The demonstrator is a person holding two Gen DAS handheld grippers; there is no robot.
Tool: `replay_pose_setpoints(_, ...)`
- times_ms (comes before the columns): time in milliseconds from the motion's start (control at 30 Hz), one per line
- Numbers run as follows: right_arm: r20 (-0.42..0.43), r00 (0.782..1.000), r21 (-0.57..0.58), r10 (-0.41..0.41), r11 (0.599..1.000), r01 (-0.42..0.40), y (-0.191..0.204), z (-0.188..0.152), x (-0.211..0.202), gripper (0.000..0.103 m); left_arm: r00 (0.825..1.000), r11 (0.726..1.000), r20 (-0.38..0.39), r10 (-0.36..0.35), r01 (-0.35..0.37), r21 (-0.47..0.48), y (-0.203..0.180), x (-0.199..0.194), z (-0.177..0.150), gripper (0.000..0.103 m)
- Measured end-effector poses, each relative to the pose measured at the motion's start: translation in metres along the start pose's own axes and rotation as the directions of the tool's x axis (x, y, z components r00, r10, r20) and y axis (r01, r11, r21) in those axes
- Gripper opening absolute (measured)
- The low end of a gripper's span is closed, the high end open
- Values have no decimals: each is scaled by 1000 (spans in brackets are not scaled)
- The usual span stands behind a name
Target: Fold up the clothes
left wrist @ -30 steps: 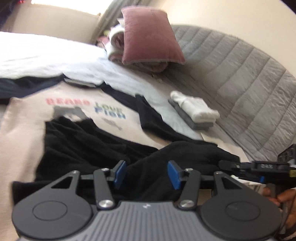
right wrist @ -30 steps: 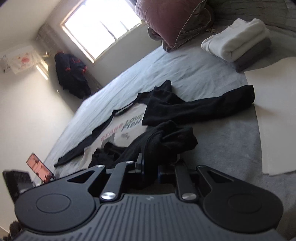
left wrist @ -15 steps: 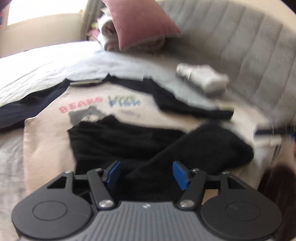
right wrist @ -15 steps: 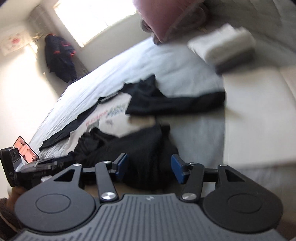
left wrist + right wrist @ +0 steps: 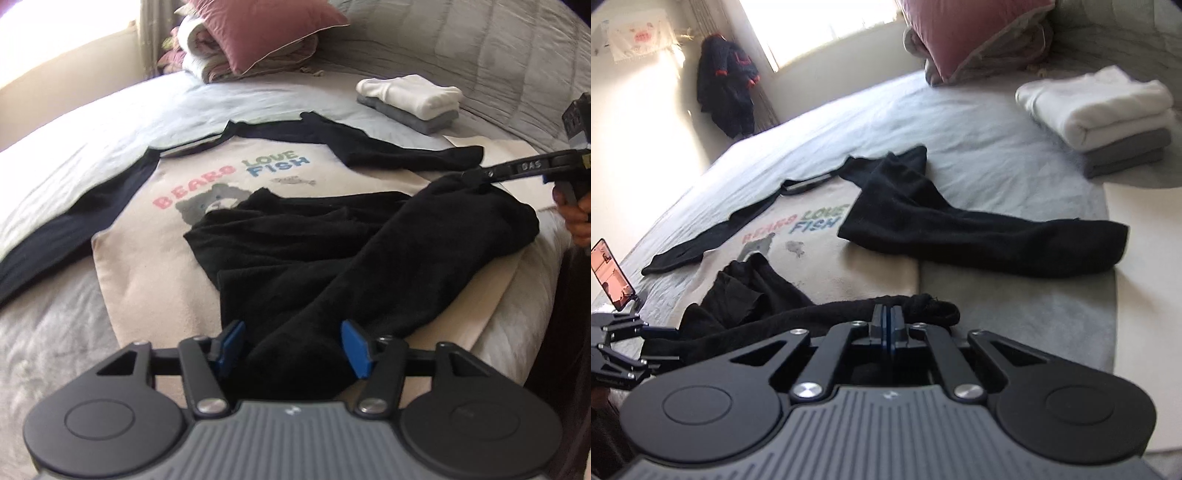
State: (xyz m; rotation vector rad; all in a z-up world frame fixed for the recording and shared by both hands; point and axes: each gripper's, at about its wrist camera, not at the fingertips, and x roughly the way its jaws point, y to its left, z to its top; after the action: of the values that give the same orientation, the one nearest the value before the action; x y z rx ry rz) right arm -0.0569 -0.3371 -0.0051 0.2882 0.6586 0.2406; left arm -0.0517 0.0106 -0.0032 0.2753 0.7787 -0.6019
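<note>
Black garment (image 5: pixel 369 258) spread crumpled on top of cream raglan shirt (image 5: pixel 155 266) printed "BEARS LOVE FISH", both on grey bedspread (image 5: pixel 48 332). Shirt laid flat, chest print up, dark sleeves out to either side. Left gripper (image 5: pixel 291 345): blue pads (image 5: pixel 231 345) apart at middling width, a bunched fold of the black garment lying between them; jaws just been closing a little, pads not clearly pressing the cloth. Right gripper (image 5: pixel 890 325): jaws just closed, pads together, pinching the far edge of the black garment (image 5: pixel 923 304); same grip visible from left wrist view at right (image 5: pixel 480 173), with a hand (image 5: pixel 578 218) on the handle. Garment stretched loosely between the two grippers. Folded white-on-grey stack (image 5: pixel 410 101) near quilted headboard (image 5: pixel 498 44), well apart from the work. Pink pillow (image 5: pixel 266 29) on rolled bedding at head of bed. Phone (image 5: pixel 611 273) with lit screen mounted on the left gripper, in right wrist view.
</note>
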Motion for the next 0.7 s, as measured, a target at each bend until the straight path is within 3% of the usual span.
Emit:
replay_pose_setpoints(133, 107, 994, 8, 19, 1000, -20, 5, -6, -42, 2, 1000, 998, 21, 11, -12, 60, -5, -8, -6, 36)
replay_pose_setpoints(200, 150, 988, 15, 22, 1000, -24, 7, -8, -61, 2, 999, 998, 42, 10, -13, 56, -4, -13, -8, 12)
replay_pose_setpoints(333, 196, 981, 21, 12, 1000, -16, 9, -6, -85, 2, 993, 1000, 122, 8, -10, 11, 6, -27, 7, 7)
replay_pose_setpoints(500, 202, 978, 28, -47, 999, 42, 7, 2, -80, 2, 983, 998, 184, 10, 0, -56, 23, -19, 50, 7)
replay_pose_setpoints(700, 160, 979, 76, -126, 990, 115, -9, 12, -55, 2, 988, 992, 151, 33, -14, -122, 38, 34, 97, 7)
